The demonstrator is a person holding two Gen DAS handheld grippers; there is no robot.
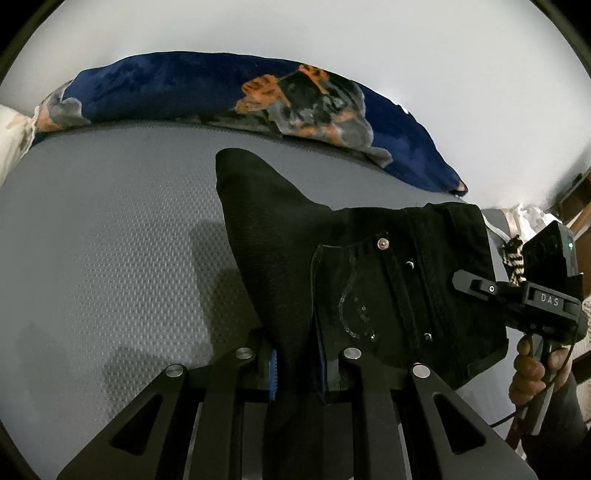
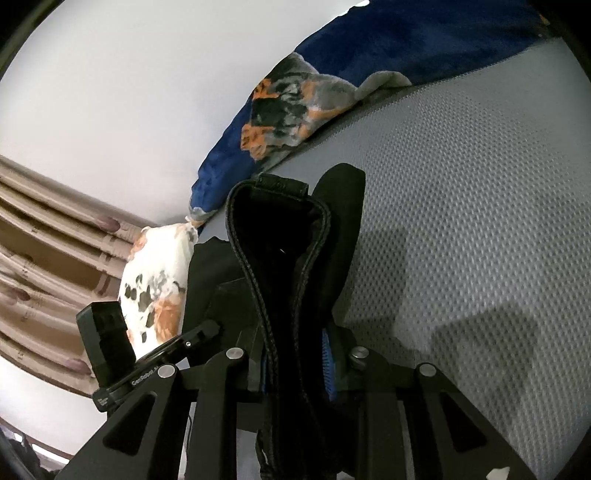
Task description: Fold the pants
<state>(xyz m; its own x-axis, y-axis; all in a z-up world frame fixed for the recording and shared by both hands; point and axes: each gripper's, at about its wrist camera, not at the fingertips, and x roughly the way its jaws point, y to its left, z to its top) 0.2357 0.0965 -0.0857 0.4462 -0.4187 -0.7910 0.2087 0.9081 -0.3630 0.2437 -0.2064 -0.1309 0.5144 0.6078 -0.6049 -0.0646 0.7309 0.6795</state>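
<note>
Black pants held up off a grey textured mattress, both grippers clamped on them. Left gripper: jaws closed down on a bunched fold of black cloth, blue pads showing either side of the fabric. From this view the garment fans out ahead and to the right (a front pocket with a silver rivet and the dark fly snaps face the camera). Waistband end points right, where the right gripper bites its edge; a hand grips that tool's handle.

Right wrist view: right gripper pinched shut on the stitched waistband, which loops open ahead of the fingers with a belt loop at its top. The left gripper's body shows at lower left here, its jaws hidden behind cloth.

Behind the pants, a blue blanket with grey and orange print lies bunched along the far edge of the mattress against a white wall. A white floral pillow sits at the mattress corner; tan curtain beyond it.
</note>
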